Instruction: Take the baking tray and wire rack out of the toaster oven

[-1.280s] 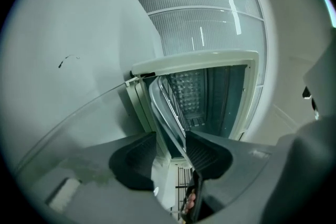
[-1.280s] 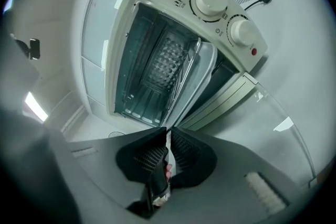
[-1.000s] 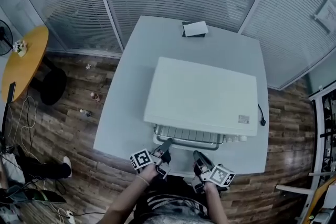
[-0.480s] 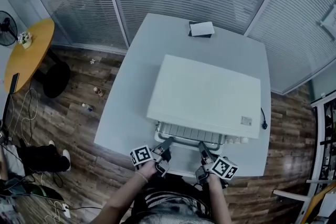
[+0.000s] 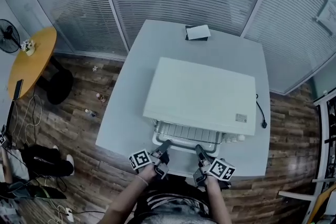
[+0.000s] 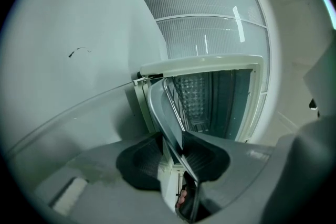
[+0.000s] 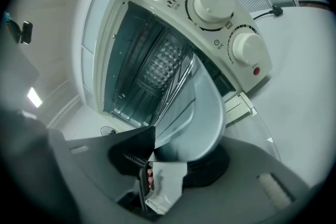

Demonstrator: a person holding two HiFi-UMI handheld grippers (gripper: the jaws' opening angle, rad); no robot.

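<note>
Head view: our right gripper [image 5: 200, 151] has joined our left gripper [image 5: 165, 146], its jaws just closing on the baking tray [image 5: 181, 142]; both clamp its rim, so we can pull.

Right tongs [image 5: 200, 150] on the move! A second ago they hang back, short of the toaster oven [image 5: 199, 94]. Now they're pushed in at its open mouth, right up on the front lip of the baking tray [image 7: 194, 107]. The jaws have swung apart and have just been closing again, with the tray's rim between them. In the right gripper view the pads seem to press on it, though the wide-angle curve leaves some doubt.
</note>
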